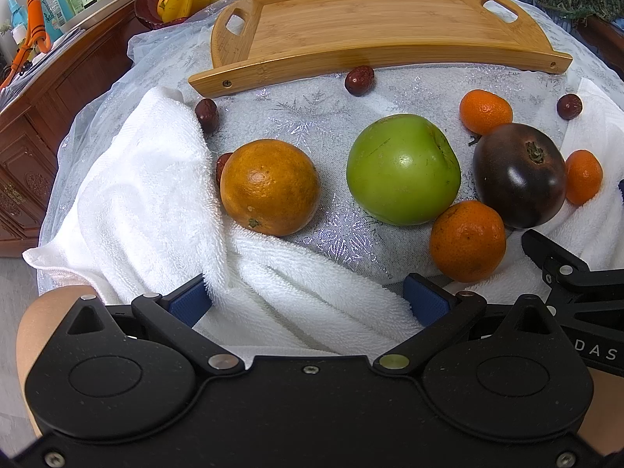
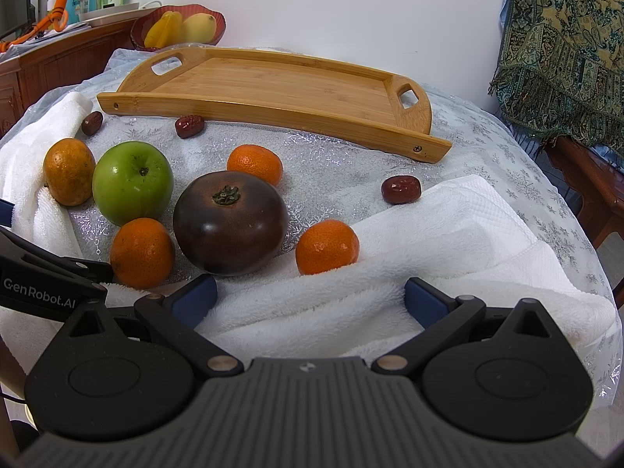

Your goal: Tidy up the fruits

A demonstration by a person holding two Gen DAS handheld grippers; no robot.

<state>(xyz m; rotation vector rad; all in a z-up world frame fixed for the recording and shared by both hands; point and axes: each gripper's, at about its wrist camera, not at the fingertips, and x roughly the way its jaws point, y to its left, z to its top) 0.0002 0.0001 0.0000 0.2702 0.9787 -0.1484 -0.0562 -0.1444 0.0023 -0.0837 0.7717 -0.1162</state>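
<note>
So far nothing sorted: tray (image 2: 273, 89) far, bare; apple (image 2: 132, 182), orange (image 1: 269, 186), tomato (image 2: 230, 222), mandarins, dates loose on cloth near it; left gripper (image 1: 308, 304), right gripper (image 2: 310, 300) both spread wide, holding nothing, over towel (image 1: 156, 210)

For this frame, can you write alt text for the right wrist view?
An open right gripper hovers over a white towel, facing loose fruit: a dark tomato, green apple, oranges and small red dates. Behind them sits an empty bamboo tray.
</note>
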